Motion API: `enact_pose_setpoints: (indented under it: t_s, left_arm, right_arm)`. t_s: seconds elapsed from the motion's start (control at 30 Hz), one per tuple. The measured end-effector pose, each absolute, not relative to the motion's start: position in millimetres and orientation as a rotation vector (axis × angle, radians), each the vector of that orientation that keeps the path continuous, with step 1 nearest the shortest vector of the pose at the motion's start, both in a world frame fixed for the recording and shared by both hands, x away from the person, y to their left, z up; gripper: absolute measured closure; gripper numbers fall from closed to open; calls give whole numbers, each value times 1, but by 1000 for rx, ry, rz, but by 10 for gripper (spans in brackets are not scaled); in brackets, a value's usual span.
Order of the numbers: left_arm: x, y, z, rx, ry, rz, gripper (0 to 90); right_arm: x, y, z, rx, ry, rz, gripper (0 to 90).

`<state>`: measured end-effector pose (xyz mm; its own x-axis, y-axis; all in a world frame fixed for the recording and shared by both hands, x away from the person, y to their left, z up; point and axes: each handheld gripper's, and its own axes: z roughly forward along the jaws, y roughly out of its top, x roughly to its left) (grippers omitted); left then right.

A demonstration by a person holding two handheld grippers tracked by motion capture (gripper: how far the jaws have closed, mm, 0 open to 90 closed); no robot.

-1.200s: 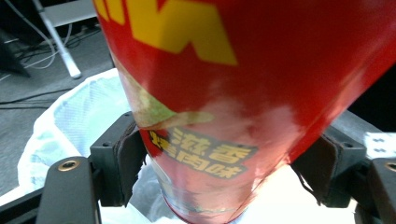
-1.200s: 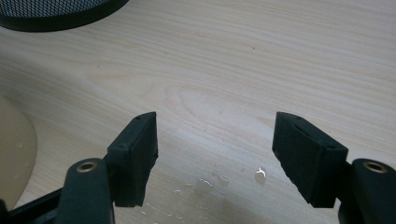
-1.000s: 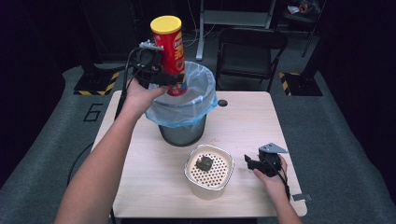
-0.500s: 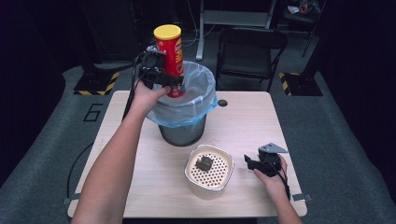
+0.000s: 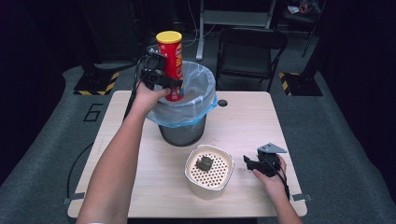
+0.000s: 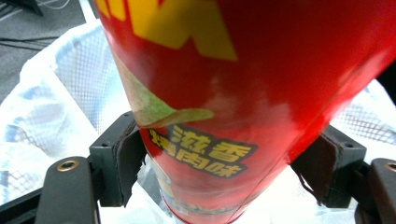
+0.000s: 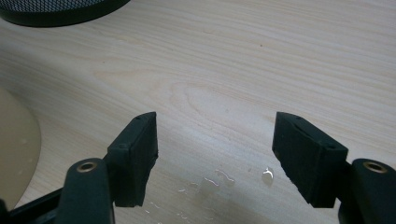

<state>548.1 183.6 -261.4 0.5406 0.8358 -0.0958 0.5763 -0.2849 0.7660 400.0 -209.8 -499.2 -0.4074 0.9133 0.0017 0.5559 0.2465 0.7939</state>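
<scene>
Left gripper (image 5: pixel 169 84) jaws clamped on upright red crisp can (image 5: pixel 171 65) above lined bin (image 5: pixel 184 112); right gripper (image 5: pixel 254 164) jaws wide, empty, on bench (image 5: pixel 243 116) beside perforated bowl (image 5: pixel 208 170)

Dim lab or studio space, grey carpet (image 5: pixel 42 140), hazard-striped floor plates (image 5: pixel 95 86), folding chair (image 5: pixel 250 51), lone wooden table (image 5: pixel 243 116)

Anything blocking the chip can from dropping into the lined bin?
Nothing visible. The left tongs hold the red chip can upright over the near-left rim of the bin, and the bag's mouth is open beneath it. Whether the can's base has cleared the rim, I can't tell.
</scene>
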Motion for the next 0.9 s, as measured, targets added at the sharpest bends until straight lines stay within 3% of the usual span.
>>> enact_pose_setpoints:
  t_s: [0.33, 0.53, 0.9]
  left_arm:
    - [553, 182, -275, 2027, 1172, 402, 230]
    - [550, 185, -269, 2001, 1171, 465, 165]
    - [537, 198, -257, 1992, 1149, 474, 187]
  right_arm:
    - [400, -209, -499, 1345, 2059, 1037, 307]
    - [400, -210, -499, 1318, 2066, 1014, 307]
    - [399, -210, -499, 1337, 2057, 1018, 307]
